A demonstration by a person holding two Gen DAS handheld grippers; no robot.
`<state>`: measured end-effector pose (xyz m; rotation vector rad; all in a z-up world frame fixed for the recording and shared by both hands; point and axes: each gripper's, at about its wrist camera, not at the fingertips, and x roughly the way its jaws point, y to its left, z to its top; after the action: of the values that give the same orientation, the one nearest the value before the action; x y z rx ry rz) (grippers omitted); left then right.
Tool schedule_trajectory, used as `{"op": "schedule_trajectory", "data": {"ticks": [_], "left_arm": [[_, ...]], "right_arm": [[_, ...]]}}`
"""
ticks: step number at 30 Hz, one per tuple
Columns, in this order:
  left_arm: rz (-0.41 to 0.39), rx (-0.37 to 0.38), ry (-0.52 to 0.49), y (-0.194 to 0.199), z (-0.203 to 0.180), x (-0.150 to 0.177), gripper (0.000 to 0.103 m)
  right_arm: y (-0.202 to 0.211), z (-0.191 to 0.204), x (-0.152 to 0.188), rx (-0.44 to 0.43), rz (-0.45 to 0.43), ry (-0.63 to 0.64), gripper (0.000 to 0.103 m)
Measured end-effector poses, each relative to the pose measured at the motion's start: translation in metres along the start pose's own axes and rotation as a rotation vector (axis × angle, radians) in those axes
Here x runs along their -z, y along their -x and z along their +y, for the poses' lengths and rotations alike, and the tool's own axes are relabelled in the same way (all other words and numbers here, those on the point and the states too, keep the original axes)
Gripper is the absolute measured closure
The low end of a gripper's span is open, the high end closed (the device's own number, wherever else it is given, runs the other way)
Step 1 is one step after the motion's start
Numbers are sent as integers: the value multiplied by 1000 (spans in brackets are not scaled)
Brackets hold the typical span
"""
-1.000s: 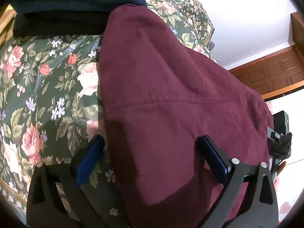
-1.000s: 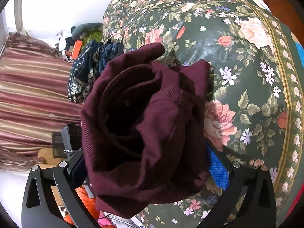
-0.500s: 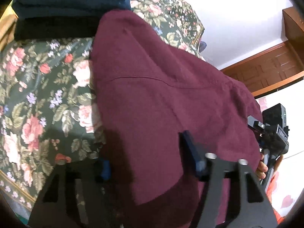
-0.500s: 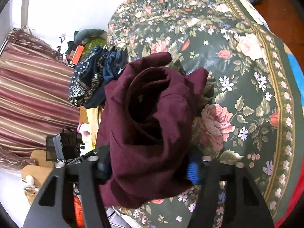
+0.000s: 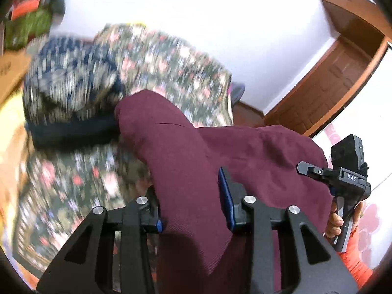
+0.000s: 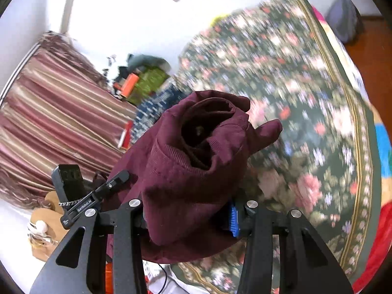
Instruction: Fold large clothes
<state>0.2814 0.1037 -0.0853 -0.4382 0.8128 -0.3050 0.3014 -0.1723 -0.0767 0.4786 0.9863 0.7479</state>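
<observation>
A maroon garment is lifted off the floral bedspread, stretched between my two grippers. My left gripper is shut on one part of it, the cloth bunched between the blue pads. My right gripper is shut on another part, where the maroon garment shows as a rolled bunch with an open tube facing the camera. The right gripper also shows at the right of the left wrist view, behind the cloth.
A stack of dark blue patterned clothes lies on the bed beyond the garment. Striped curtains hang at left, clutter sits by the wall, a wooden door stands at right. The background is motion-blurred.
Both grippers closed on the maroon garment and lifted it up off the bed; the views tilted upward and show more wall.
</observation>
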Motion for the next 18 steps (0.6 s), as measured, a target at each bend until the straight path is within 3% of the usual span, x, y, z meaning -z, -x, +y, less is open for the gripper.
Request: {"op": "schedule_trajectory", "data": {"ticks": [5,11,18], "left_arm": [[-124,2,-70,46,-12,-41,66],[-293,-62,-170,97,-11,-90,66],[-378,-156,-115,121,64,-147,67]], "right_arm": [[8,44,-25,-35,-86,98,64],[-16,92,-63,-105,-154,204,64],[-104,126,-105,-168,-158,271,64]]}}
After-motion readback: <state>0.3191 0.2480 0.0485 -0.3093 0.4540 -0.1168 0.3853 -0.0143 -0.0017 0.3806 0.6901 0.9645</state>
